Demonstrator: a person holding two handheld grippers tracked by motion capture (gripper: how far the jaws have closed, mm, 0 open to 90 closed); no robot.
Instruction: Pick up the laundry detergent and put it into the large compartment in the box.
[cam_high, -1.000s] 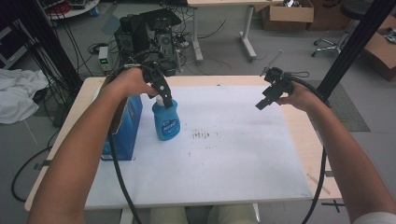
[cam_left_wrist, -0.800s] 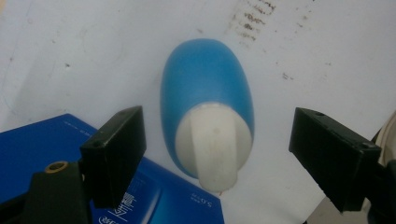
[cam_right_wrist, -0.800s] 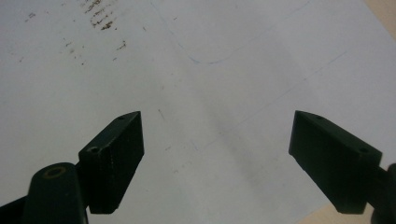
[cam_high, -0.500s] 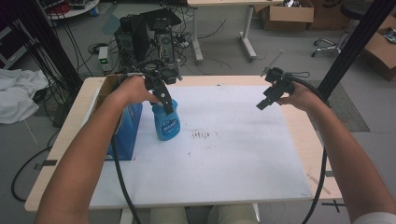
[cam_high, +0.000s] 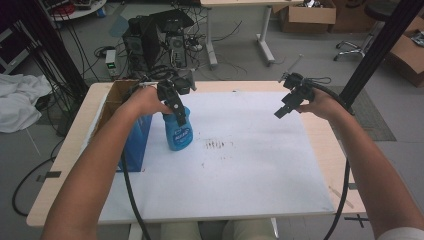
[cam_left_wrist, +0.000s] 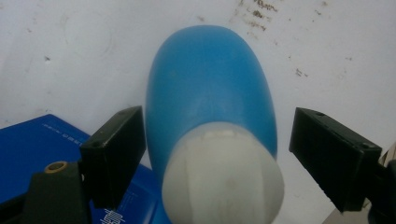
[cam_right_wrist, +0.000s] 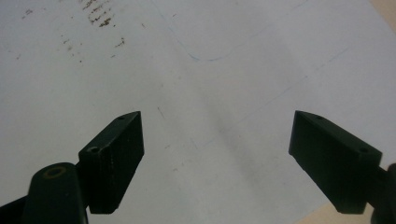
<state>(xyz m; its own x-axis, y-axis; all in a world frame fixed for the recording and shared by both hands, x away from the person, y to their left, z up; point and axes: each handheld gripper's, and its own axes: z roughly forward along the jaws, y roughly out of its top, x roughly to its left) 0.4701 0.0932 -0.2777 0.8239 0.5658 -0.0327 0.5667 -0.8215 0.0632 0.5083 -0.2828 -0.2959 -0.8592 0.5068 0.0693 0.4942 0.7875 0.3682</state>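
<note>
The blue bottle (cam_left_wrist: 210, 93) stands upright on the white sheet (cam_high: 260, 165), cap (cam_left_wrist: 223, 177) up, likely so it can be taken from above. The left gripper (cam_left_wrist: 215, 158) hangs over it, spread wide, jaws flanking the cap without touching. The right gripper (cam_right_wrist: 217, 161), well off to the bottle's far side, gapes empty over bare sheet.

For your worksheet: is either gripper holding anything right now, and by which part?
Nothing is held. The left gripper is open around the blue bottle's white cap; the right gripper is open.
</note>
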